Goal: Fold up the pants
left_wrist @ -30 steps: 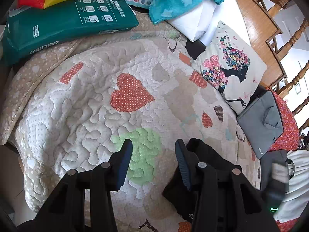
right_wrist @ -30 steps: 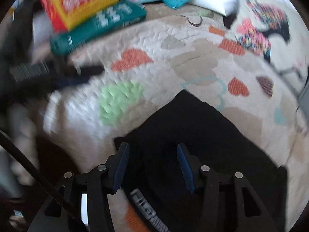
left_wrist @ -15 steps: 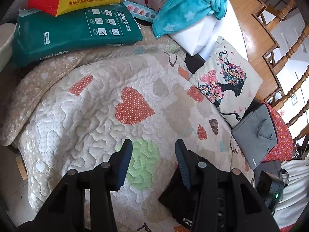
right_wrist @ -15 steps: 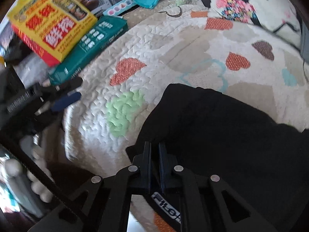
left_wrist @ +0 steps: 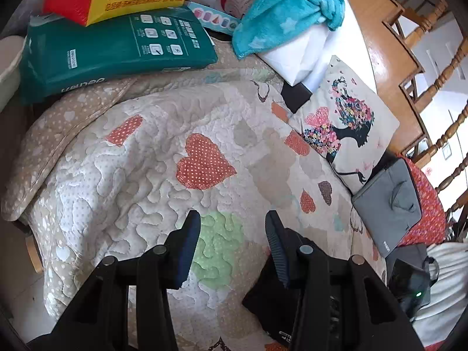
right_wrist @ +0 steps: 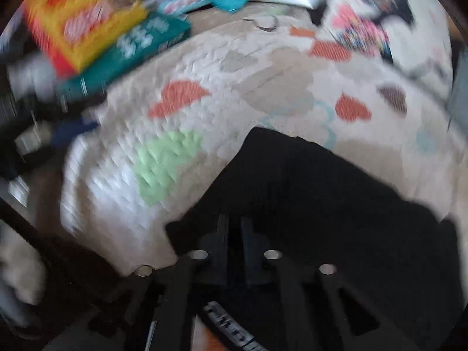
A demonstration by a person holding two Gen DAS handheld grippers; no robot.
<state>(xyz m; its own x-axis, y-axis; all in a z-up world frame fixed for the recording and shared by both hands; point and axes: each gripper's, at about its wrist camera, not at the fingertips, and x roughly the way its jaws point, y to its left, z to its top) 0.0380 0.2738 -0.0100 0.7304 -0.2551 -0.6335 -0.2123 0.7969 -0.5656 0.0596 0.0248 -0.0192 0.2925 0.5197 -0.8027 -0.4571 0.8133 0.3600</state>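
Where the quilt (right_wrist: 204,67) is spread out, the black pants (right_wrist: 321,193) are seen lying as a broad, dark, flattish shape, with a corner pointing away from the right gripper (right_wrist: 234,234) and a white-lettered waistband showing beneath its fingers. The right view is blurred. The jaws of that gripper are brought almost together, with the near edge of the pants pinched between them. In the left view, a small part of the pants (left_wrist: 263,298) is seen just beside and under the right-hand finger of the left gripper (left_wrist: 232,245). Its jaws are kept about half open, nothing is held between them, and only the quilt's green patch (left_wrist: 222,251) is framed there.
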